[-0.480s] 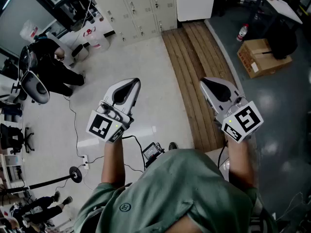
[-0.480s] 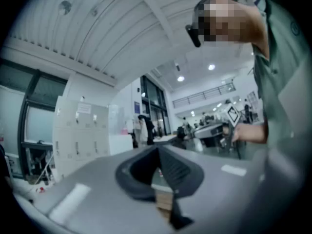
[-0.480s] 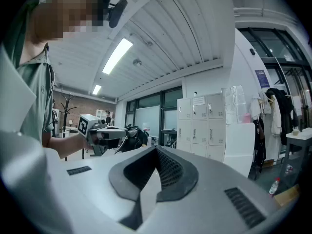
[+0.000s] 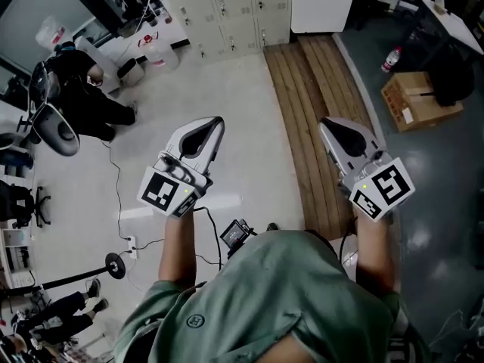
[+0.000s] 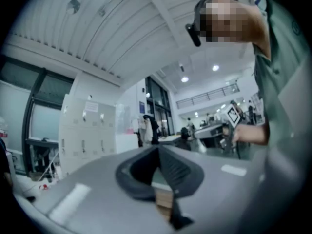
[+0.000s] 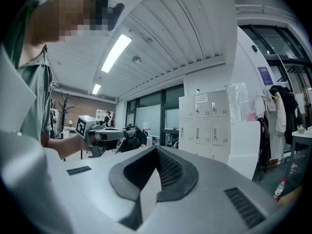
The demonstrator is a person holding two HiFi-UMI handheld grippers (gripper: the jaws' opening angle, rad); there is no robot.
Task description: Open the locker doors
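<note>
1. Closest to the head camera, the green shirt (image 4: 265, 301) fills the bottom of the view. I keep both forearms stretched forward from it so the tools lead.
2. Just ahead on the left, my left tongs (image 4: 212, 126) are pressed together with nothing between them. The left gripper view shows the ribbed pads meeting at the tip (image 5: 158, 149). I judge they are closed only because there is nothing within reach to take.
3. Across from them and well apart, my right tongs (image 4: 330, 128) are likewise closed and empty, their pads meeting in the right gripper view (image 6: 156, 150). Both tools point level towards the far wall, which reads to me as a carrying posture for walking up rather than a reach.
4. Beneath them lies the pale floor (image 4: 249, 104), with wooden planking (image 4: 302, 104) under the right tongs running on towards the wall.
5. Farther out, a cardboard box (image 4: 420, 100) and a bottle (image 4: 392, 57) sit off to the right, and a person (image 4: 79, 85) in dark clothes is off to the left. All are clear of the straight line ahead.
6. Farthest of all, the cream lockers (image 4: 227, 13) stand against the wall, well apart from both tongs. Their doors look flush and shut as far as I can tell. I judge the task has not started: I must first close the gap, then part one pair of tongs before a door handle.
</note>
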